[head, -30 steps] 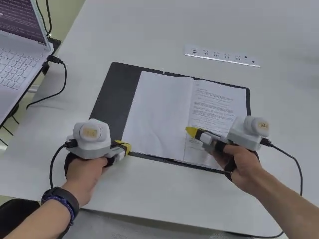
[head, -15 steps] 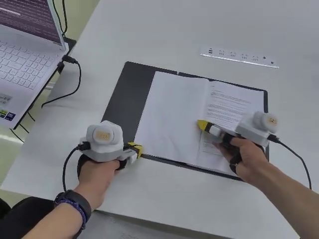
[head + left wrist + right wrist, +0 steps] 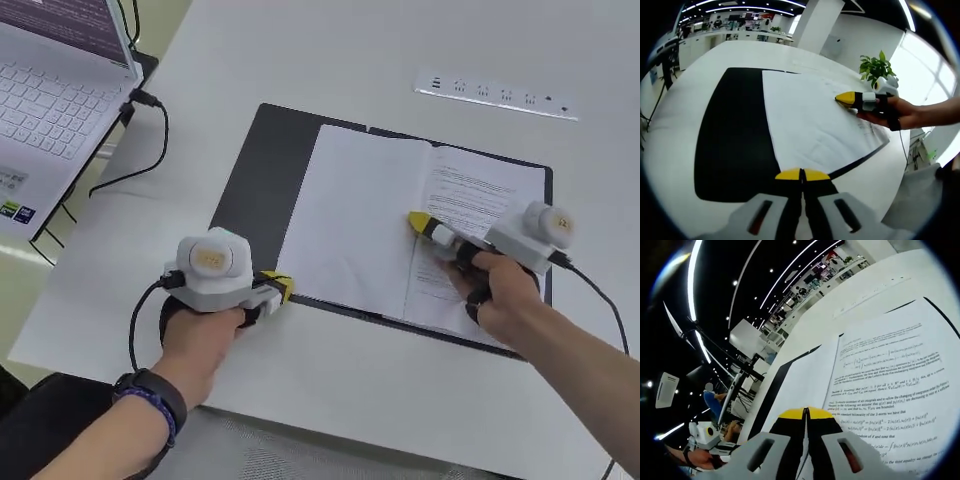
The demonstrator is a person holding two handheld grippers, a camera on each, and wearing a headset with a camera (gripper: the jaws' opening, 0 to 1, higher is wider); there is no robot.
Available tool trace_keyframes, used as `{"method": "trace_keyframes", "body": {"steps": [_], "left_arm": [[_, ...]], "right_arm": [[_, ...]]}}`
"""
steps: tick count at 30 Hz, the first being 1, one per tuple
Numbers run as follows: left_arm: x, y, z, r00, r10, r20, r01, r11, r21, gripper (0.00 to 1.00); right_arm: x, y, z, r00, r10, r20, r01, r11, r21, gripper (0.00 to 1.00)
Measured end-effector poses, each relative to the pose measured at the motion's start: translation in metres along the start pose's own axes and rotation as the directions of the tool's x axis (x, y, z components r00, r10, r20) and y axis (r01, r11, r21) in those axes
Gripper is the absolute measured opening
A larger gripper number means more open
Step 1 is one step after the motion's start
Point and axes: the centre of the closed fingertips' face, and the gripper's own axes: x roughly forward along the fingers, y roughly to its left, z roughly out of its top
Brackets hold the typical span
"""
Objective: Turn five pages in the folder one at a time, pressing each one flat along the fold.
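An open black folder (image 3: 255, 170) lies on the white table, with a blank turned page (image 3: 360, 220) on the left and a printed page (image 3: 480, 210) on the right. My right gripper (image 3: 418, 222) is shut, its yellow tips resting on the paper at the fold (image 3: 420, 240). In its own view the tips (image 3: 805, 414) sit by the fold with printed text (image 3: 890, 380) to the right. My left gripper (image 3: 282, 290) is shut at the folder's near edge, its tips (image 3: 801, 174) over the blank page's corner (image 3: 805, 125). The right gripper (image 3: 847, 98) shows there too.
An open laptop (image 3: 50, 110) stands at the far left with a black cable (image 3: 140, 160) trailing toward the folder. A power strip (image 3: 500, 95) is set into the table behind the folder. The table edge (image 3: 330, 420) runs close in front.
The head camera has shifted, moving the scene right and up. My right gripper has slid farther up along the fold. The left gripper stays at the folder's near edge.
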Motion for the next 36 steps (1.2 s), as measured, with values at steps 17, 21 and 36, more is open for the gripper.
{"method": "trace_keyframes", "body": {"steps": [17,21,36], "left_arm": [[0.001,0.002,0.0,1.0,-0.004,0.009,0.004,1.0,-0.026,0.0],[0.001,0.002,0.0,1.0,-0.004,0.007,0.005,1.0,-0.028,0.0],[0.0,0.002,-0.001,1.0,-0.007,0.005,0.007,0.999,-0.045,0.0]], "right_arm": [[0.034,-0.021,0.054,0.9936,-0.072,0.088,0.066,0.996,0.062,0.0],[0.039,-0.025,0.062,0.9914,-0.074,0.108,0.064,0.994,0.09,0.0],[0.073,-0.066,0.093,0.9866,-0.076,0.144,0.058,0.99,0.126,0.0]]}}
